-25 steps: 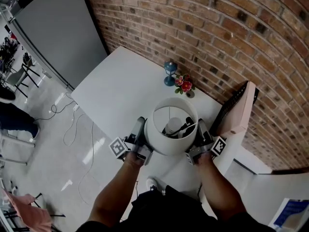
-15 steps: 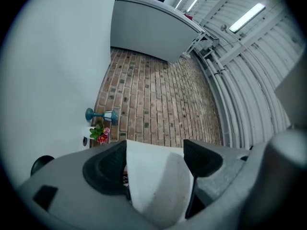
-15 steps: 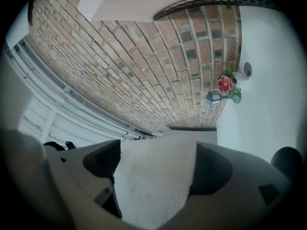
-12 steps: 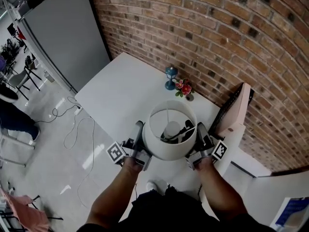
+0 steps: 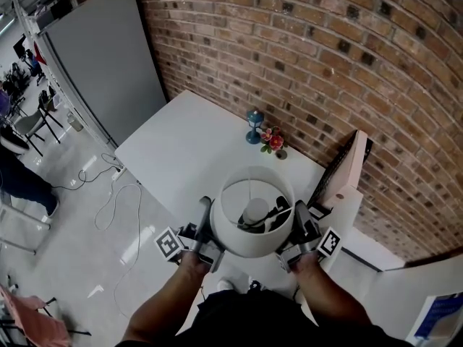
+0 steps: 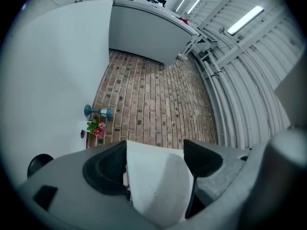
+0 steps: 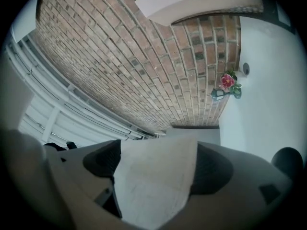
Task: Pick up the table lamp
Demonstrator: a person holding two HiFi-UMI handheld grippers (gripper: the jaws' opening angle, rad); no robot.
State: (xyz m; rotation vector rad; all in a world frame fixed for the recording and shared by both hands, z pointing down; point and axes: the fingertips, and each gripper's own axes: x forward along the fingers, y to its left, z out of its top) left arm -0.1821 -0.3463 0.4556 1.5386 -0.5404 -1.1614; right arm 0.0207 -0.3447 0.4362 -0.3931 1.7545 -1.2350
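Note:
The table lamp (image 5: pixel 249 246) has a white drum shade, and its bulb and a dark cord show inside from above. It hangs in the air over the near edge of the white table (image 5: pixel 188 150). My left gripper (image 5: pixel 206 226) is shut on the shade's left wall and my right gripper (image 5: pixel 298 226) on its right wall. In the left gripper view the white shade (image 6: pixel 156 186) fills the gap of the left gripper (image 6: pixel 156 159). The right gripper view shows the shade (image 7: pixel 153 186) the same way in the right gripper (image 7: pixel 158 164). The lamp's base is hidden under the shade.
A small blue lantern (image 5: pixel 253 118) and a pot of pink flowers (image 5: pixel 273 140) stand at the table's far edge by the brick wall (image 5: pixel 325 56). A pale board (image 5: pixel 347 168) leans at the right. A grey panel (image 5: pixel 101 56) stands at the left, with cables (image 5: pixel 119 194) on the floor.
Both grippers have lifted the lamp together and drawn it toward me. The table and the things on it look smaller and farther below.

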